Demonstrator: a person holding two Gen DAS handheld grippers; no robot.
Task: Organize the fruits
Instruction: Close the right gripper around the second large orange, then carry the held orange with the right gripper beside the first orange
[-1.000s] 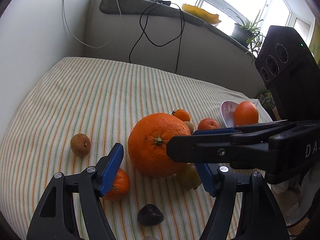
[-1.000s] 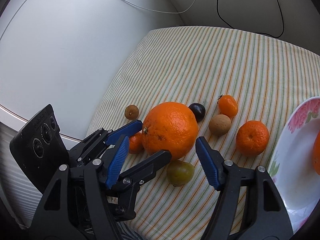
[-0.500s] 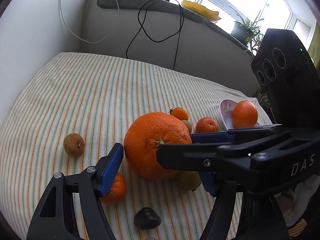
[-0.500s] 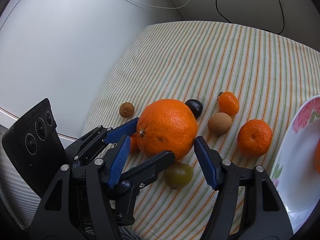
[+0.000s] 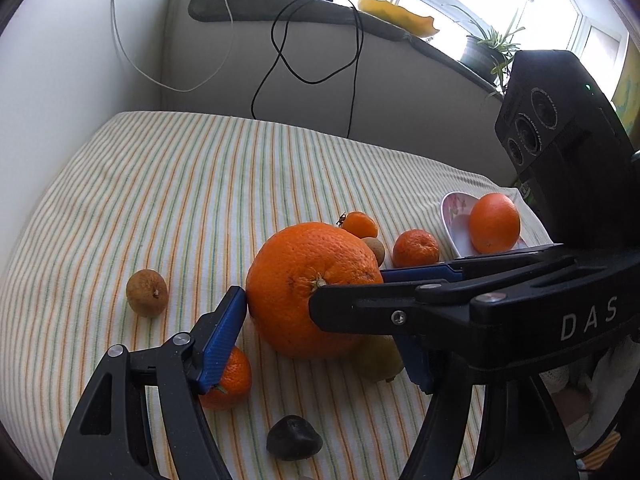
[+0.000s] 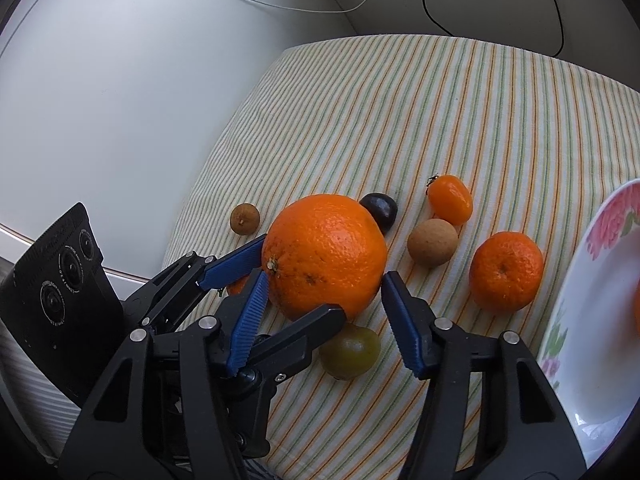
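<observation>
Right claw (image 6: pixel 324 300) was closing around the large orange (image 6: pixel 325 255), blue pads at either flank, contact not confirmed. Left claw (image 5: pixel 320 334) stood wide about the same orange, one pad at its side. The orange rested on the striped worktop (image 6: pixel 460 120). Green fruit (image 6: pixel 349 352) lay at its 6 o'clock, dark plum (image 6: pixel 380 208) at 1, tangerine (image 6: pixel 506 276) and flowered plate (image 6: pixel 592 320) at 3

Orange fruit (image 6: pixel 325 254), striped cloth (image 6: pixel 440 120), possibly floral plate (image 6: pixel 592 280)
</observation>
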